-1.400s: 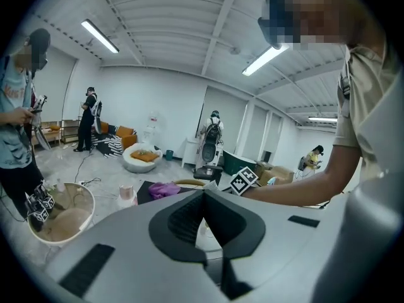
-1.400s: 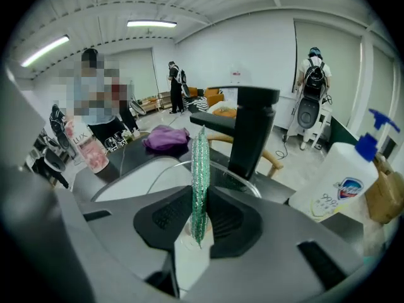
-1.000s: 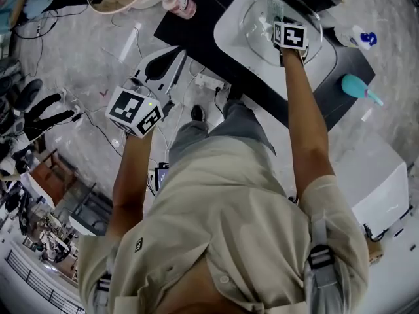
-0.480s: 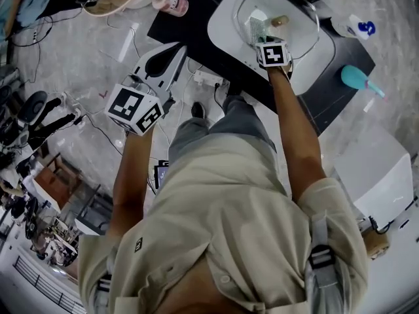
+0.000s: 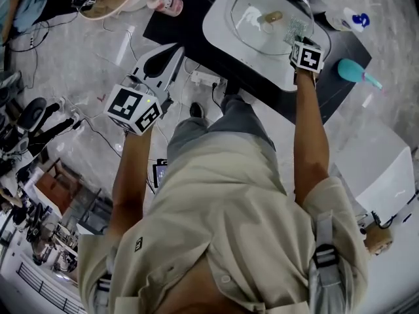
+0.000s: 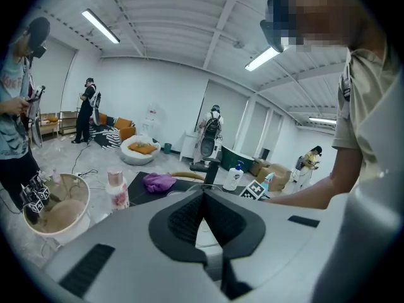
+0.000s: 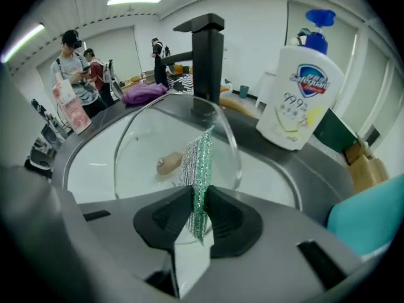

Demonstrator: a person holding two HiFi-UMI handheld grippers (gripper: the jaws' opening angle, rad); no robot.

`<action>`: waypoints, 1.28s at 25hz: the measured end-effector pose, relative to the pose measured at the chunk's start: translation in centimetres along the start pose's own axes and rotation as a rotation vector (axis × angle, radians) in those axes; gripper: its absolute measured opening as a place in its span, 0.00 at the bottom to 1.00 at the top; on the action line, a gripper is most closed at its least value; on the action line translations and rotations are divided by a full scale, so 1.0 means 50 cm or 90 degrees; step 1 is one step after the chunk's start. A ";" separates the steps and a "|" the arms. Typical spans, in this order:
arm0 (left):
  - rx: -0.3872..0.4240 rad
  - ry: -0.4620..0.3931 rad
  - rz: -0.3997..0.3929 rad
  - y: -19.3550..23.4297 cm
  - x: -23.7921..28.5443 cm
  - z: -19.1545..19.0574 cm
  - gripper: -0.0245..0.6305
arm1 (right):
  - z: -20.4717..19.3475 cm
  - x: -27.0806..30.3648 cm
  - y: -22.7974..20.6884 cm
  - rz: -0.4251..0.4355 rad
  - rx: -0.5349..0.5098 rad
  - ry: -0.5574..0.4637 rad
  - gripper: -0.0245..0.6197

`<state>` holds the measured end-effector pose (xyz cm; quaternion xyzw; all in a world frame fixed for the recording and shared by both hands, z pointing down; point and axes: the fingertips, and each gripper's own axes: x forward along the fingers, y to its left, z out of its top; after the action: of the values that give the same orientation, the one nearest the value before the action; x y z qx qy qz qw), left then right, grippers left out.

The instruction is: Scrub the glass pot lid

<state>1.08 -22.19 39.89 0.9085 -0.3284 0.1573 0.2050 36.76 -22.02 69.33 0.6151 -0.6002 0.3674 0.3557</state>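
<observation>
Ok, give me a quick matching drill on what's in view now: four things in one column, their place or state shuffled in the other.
1 glass pot lid
2 scouring pad
3 soap bottle
4 left gripper

A shut on nothing
B in the white sink
C clamped in the right gripper
D beside the black faucet

Pairs: 1-B, 2-C, 3-D, 4-A

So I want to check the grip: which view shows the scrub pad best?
The right gripper view: the scrub pad stands upright, pinched between the right gripper's jaws, in front of the lid. The head view shows it only as a small patch by the lid's rim. The left gripper view does not show it.
</observation>
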 end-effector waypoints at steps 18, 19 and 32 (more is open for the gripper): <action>-0.004 -0.007 0.027 -0.002 -0.034 -0.010 0.06 | 0.187 0.013 -0.009 -0.001 -0.034 -0.076 0.16; -0.005 -0.010 0.030 0.000 -0.039 -0.008 0.06 | 0.196 0.018 0.008 0.006 -0.037 -0.077 0.16; -0.036 0.002 0.060 0.019 -0.077 -0.062 0.06 | 0.160 0.121 0.258 0.100 -0.118 -0.021 0.16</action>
<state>-2.84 -19.32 41.19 0.8856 -0.3746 0.1591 0.2238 24.15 -32.31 70.78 0.5367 -0.6837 0.3267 0.3712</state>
